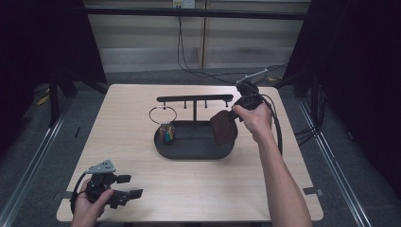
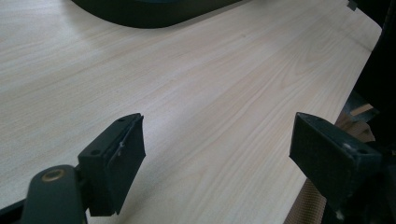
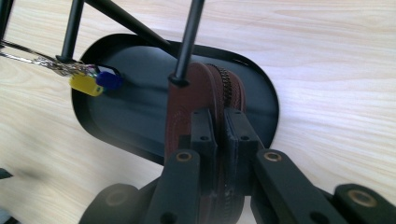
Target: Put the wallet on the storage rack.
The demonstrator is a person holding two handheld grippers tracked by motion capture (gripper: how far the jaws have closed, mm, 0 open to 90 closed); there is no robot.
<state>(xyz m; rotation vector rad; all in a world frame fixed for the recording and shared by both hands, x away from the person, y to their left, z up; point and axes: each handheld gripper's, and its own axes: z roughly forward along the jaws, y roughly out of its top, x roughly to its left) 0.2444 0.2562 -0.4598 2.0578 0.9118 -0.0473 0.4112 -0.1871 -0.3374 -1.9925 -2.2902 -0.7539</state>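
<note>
Placement step, by my read: right gripper (image 3: pixel 219 135) clamped on brown zip pouch (image 1: pixel 223 127), holding it upright over the right end of the black oval tray (image 1: pixel 189 152). Next move calls for lowering it clear of the stand post (image 3: pixel 187 44), then letting go. Tray also holds a key ring with coloured tags (image 1: pixel 166 132). Left gripper (image 2: pixel 217 149) idle near the table's front-left corner, jaws apart, nothing between.
</note>
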